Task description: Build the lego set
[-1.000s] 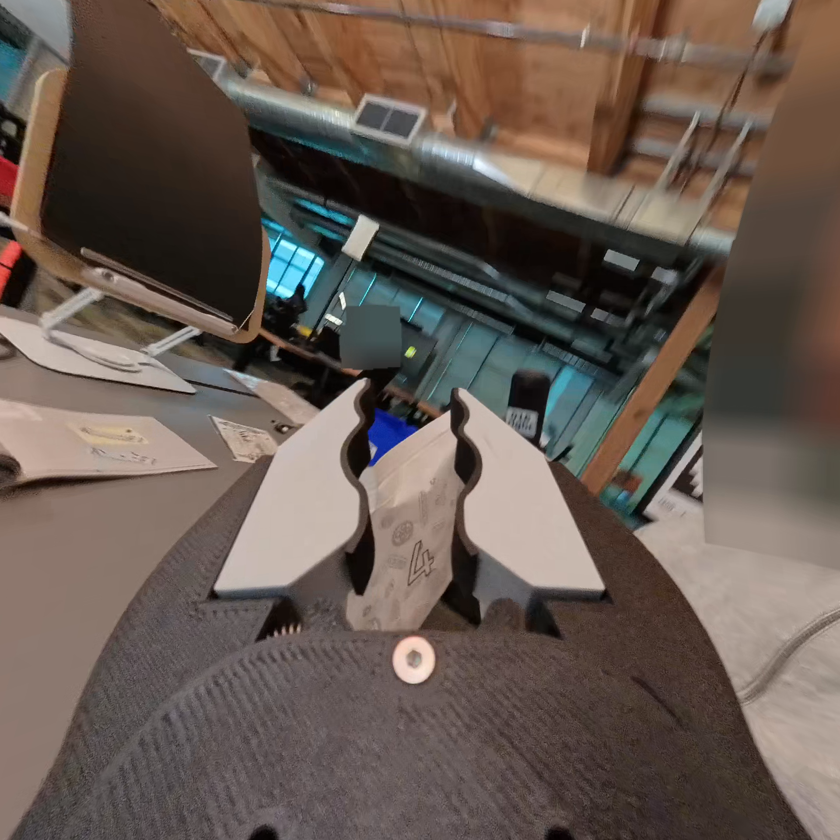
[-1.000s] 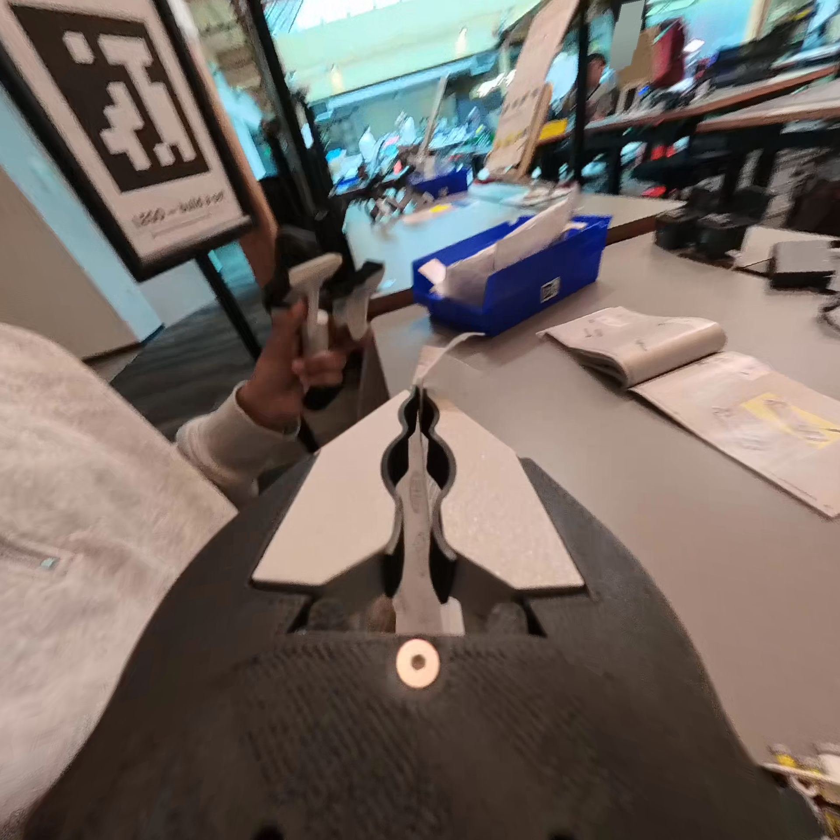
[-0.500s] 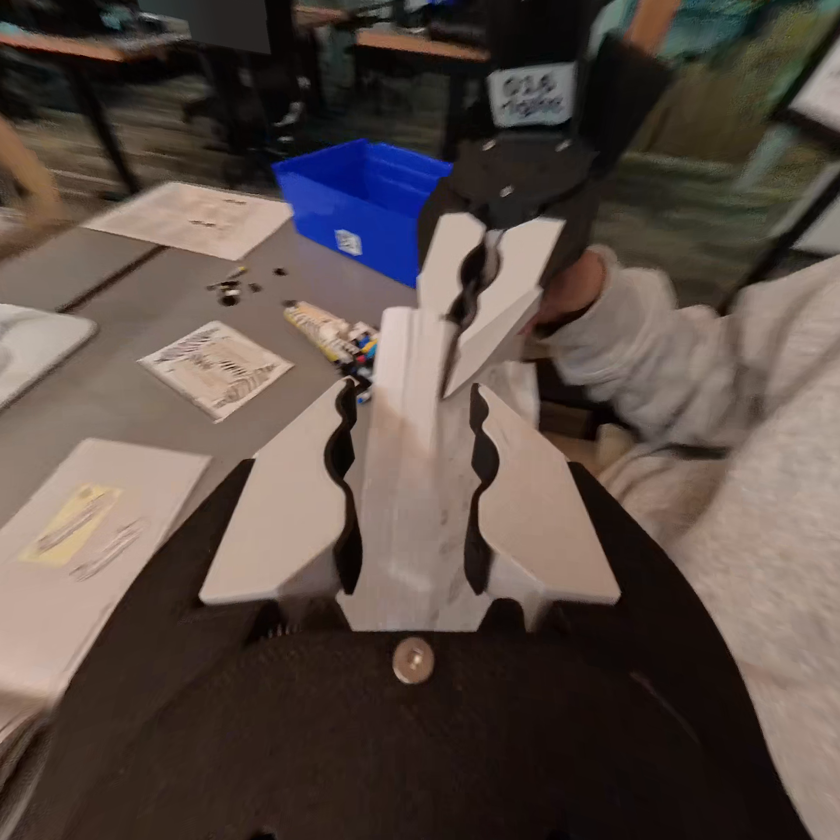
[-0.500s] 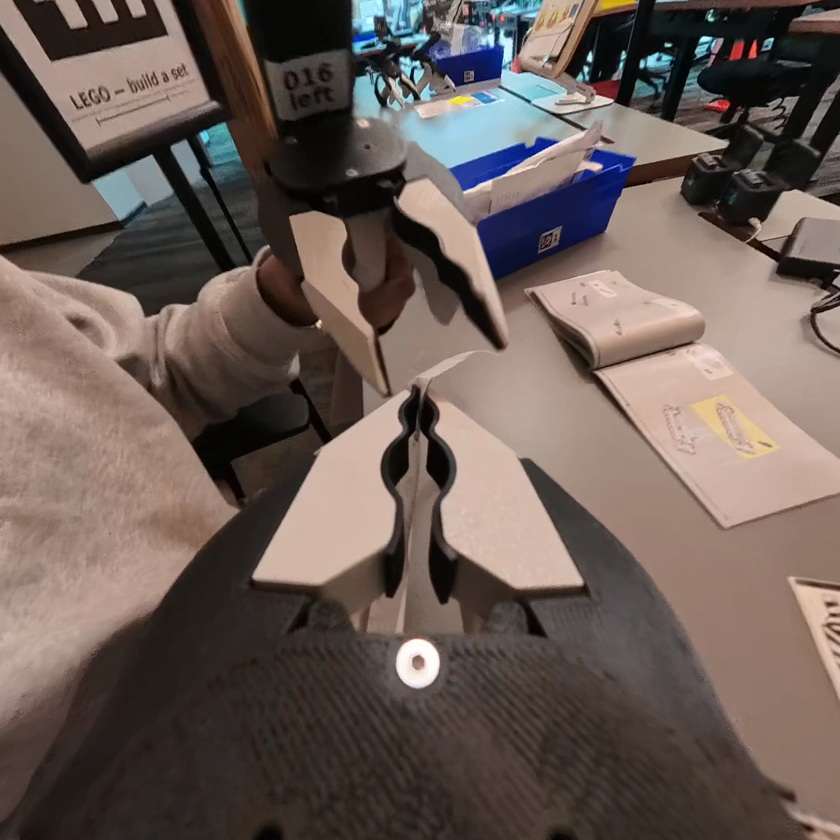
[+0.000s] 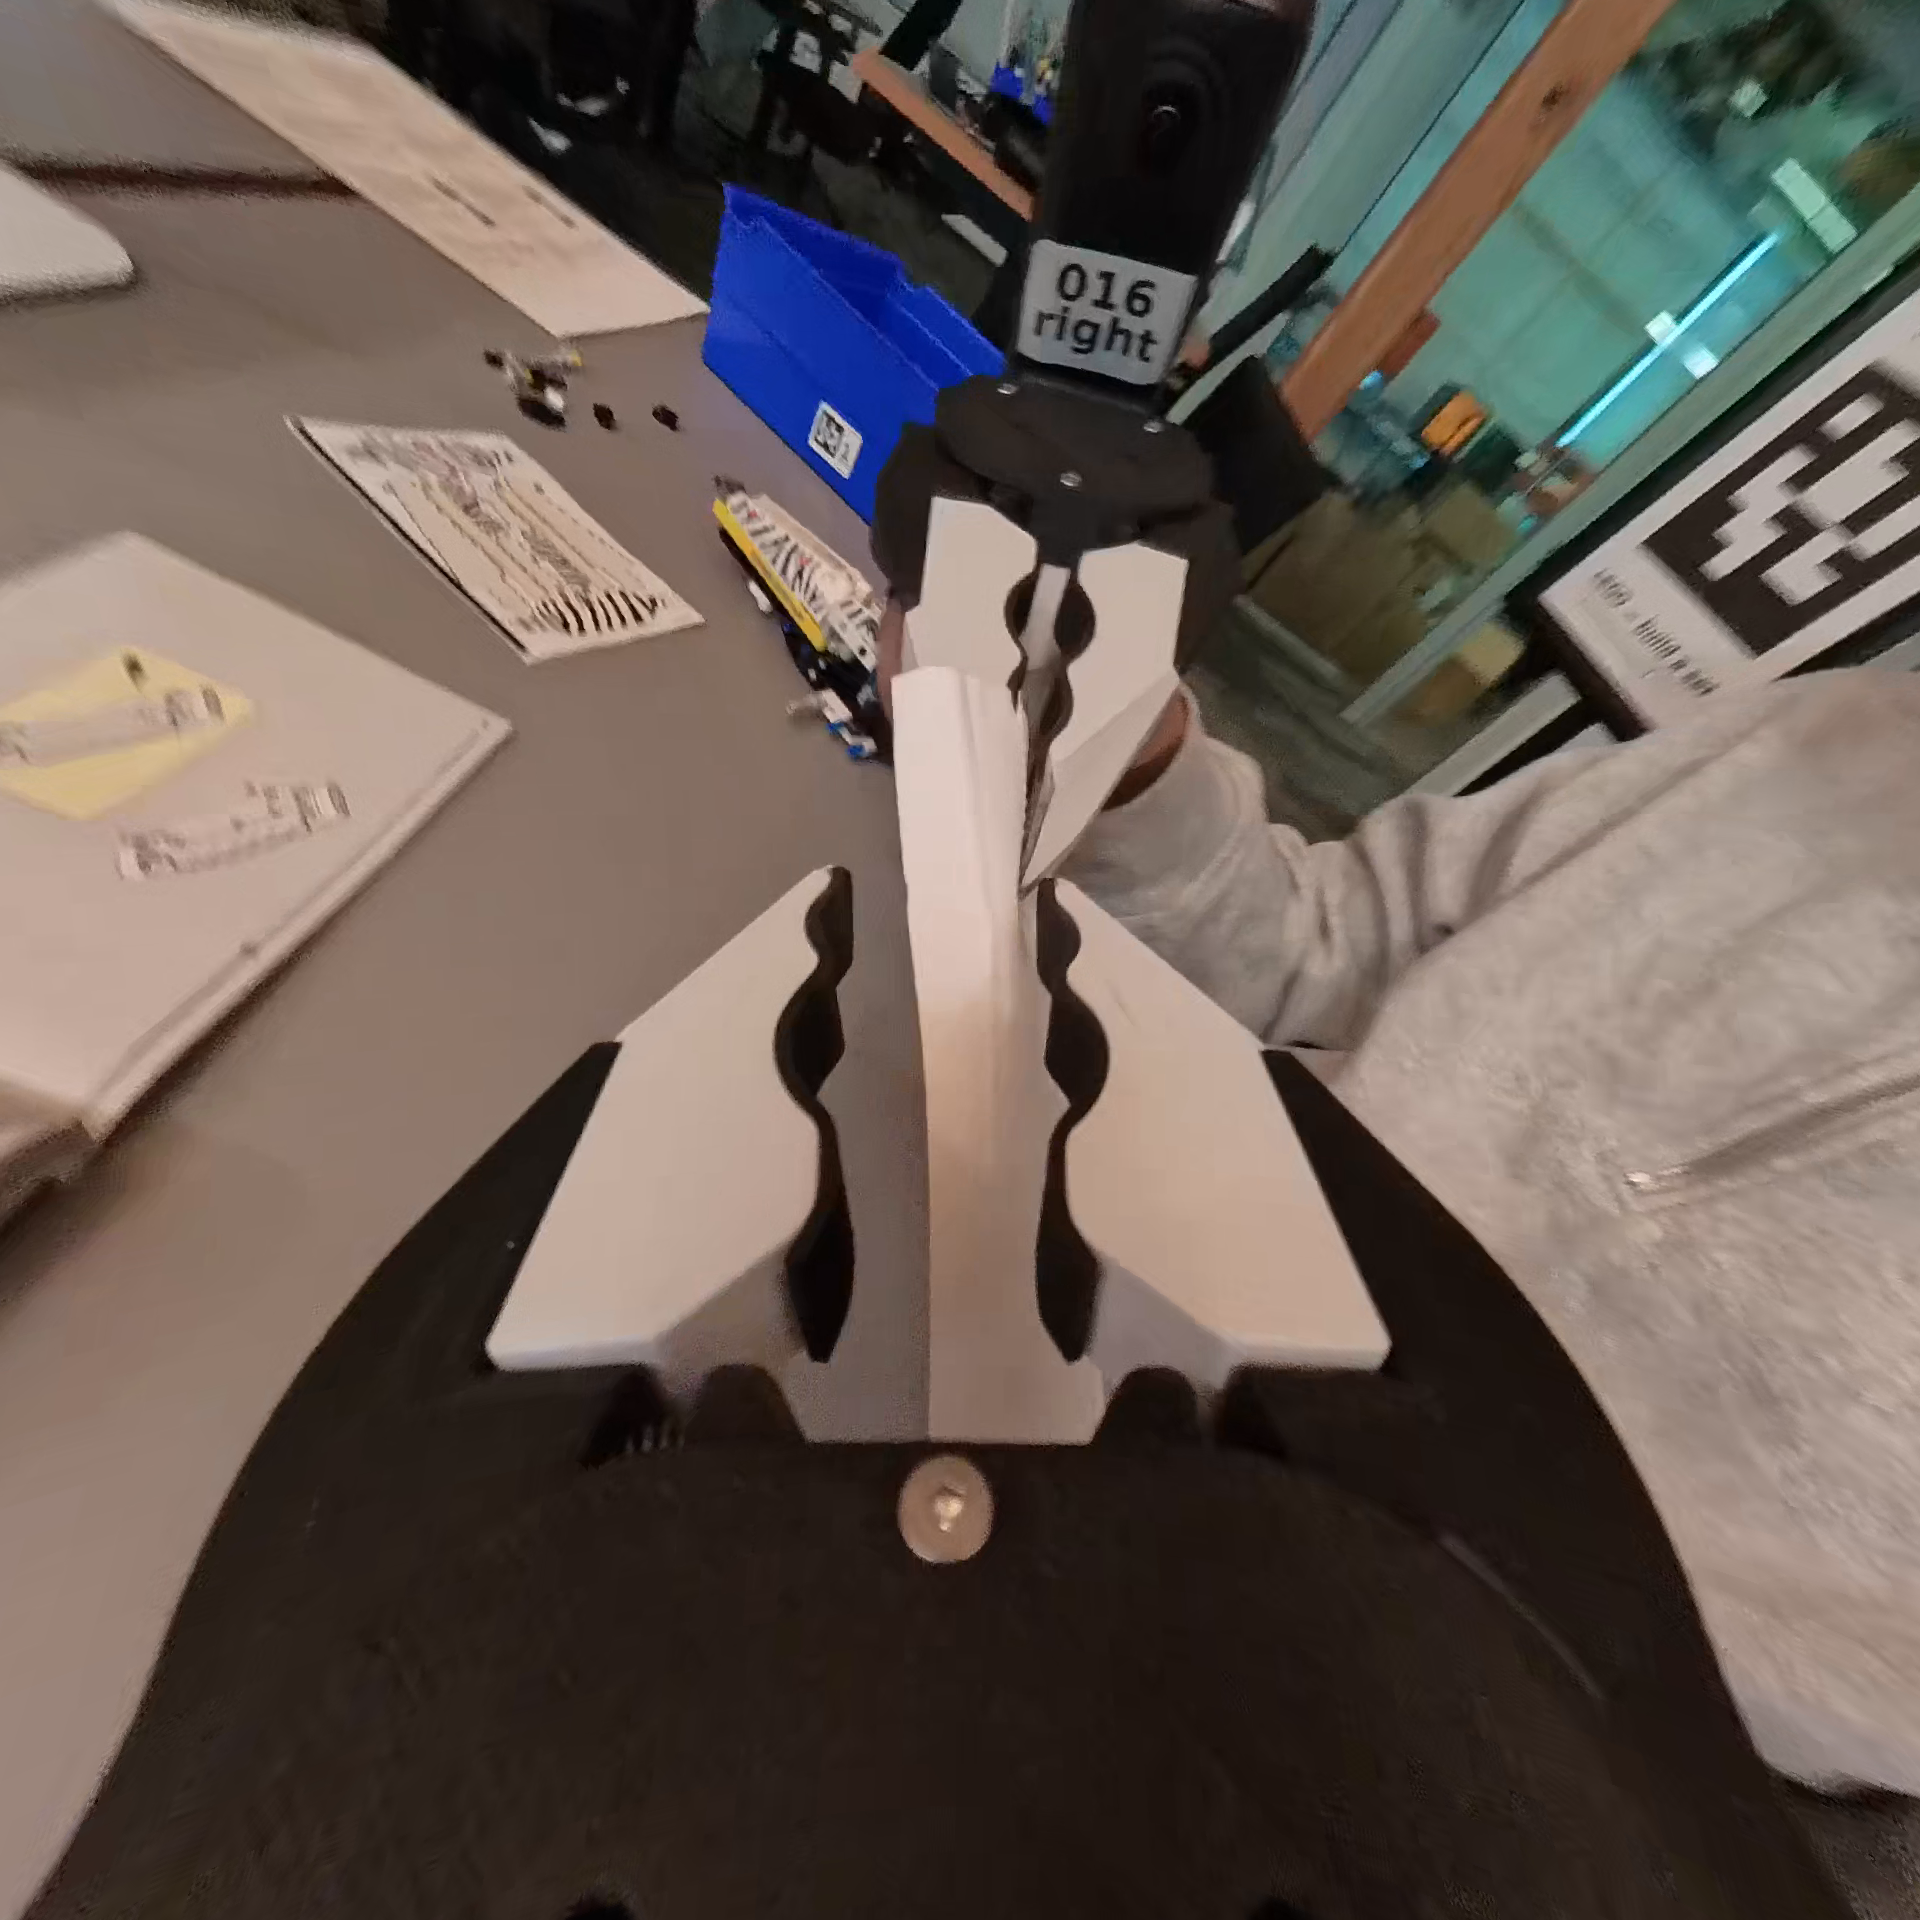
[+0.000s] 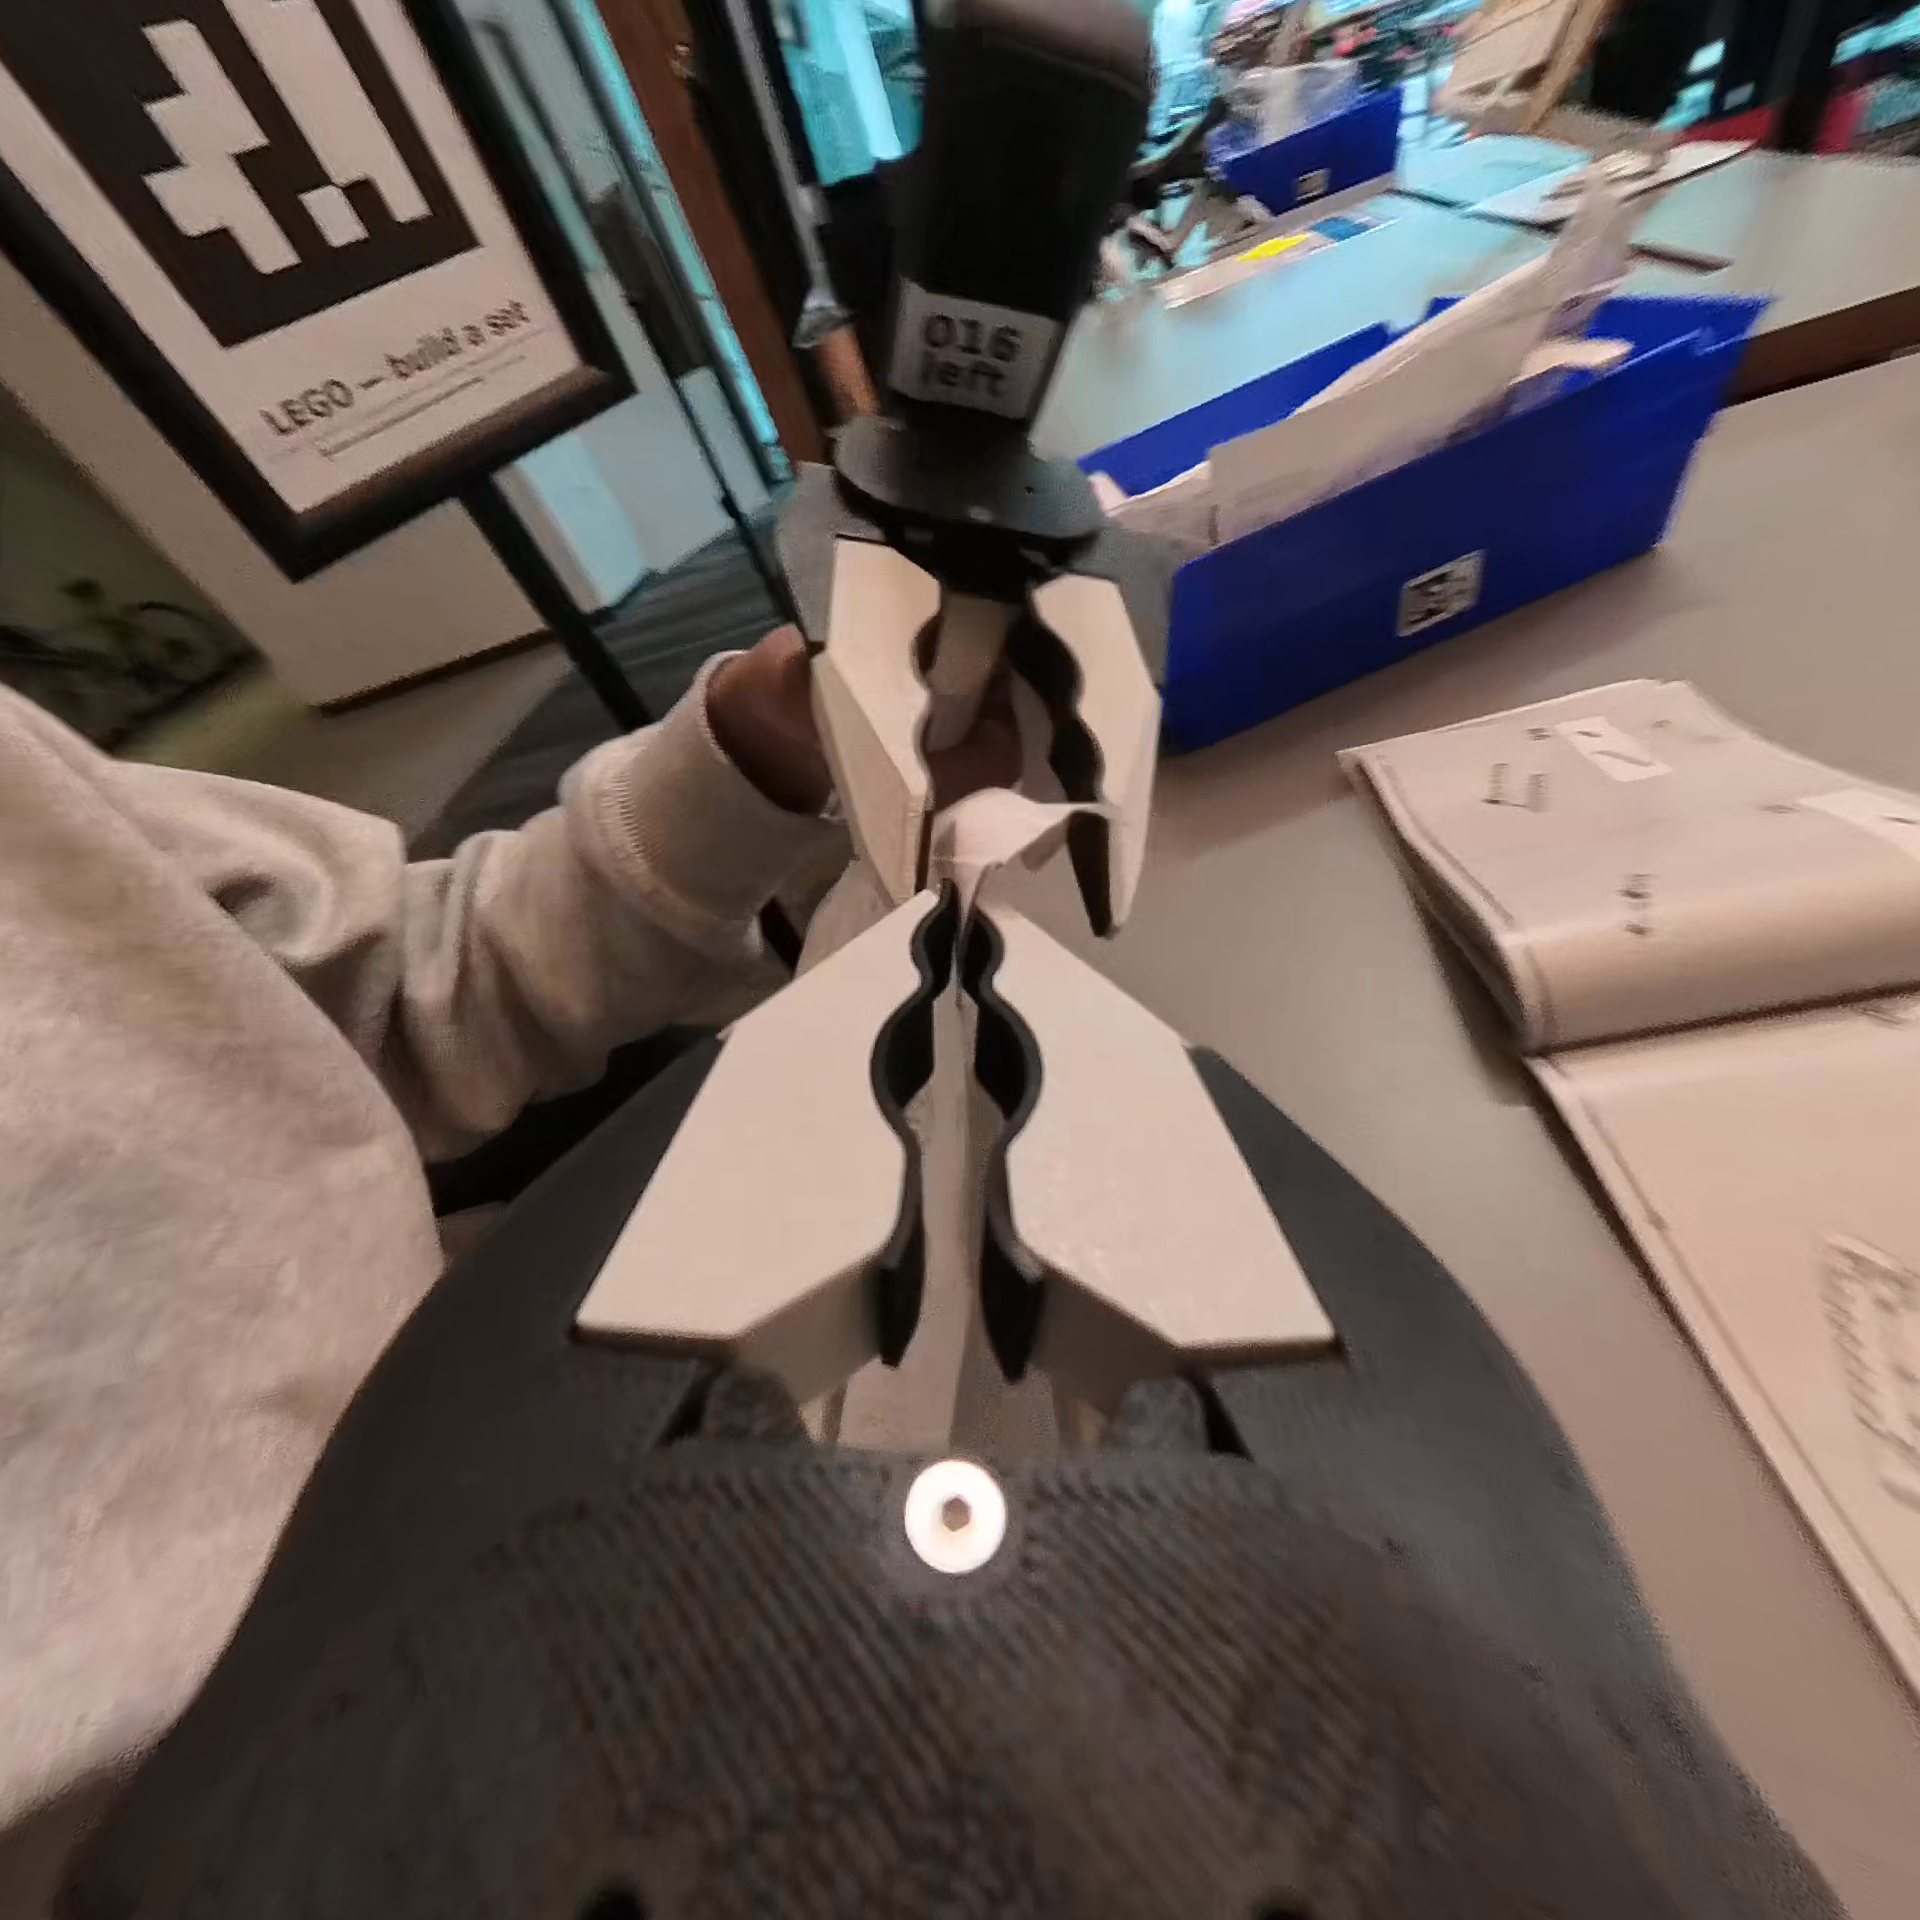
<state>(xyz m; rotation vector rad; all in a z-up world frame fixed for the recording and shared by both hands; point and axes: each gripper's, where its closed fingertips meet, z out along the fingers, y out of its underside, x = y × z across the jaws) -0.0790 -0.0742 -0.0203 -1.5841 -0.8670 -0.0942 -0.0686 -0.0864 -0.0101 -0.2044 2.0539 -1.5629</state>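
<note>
The grey table [image 5: 644, 935] spreads under me, with open instruction booklets [image 6: 1662, 883] to my right, a blue bin [image 5: 821, 312] far off, and a part-built lego model [image 5: 800, 592] near it. My right gripper [image 6: 951, 904] is clenched on a white paper bag [image 5: 966, 935]. My left gripper [image 5: 940, 883] stands parted around that bag's other end, its right finger touching it.

White paper bag [image 5: 971, 1039] held mid-air above grey table edge, creased lengthwise, one end pinched flat, other end crumpled [image 6: 1003, 831]. Partly built yellow, white and black lego model [image 5: 800, 582] lies on table beside blue bin. Small loose pieces [image 5: 561, 390] scattered farther back.
</note>
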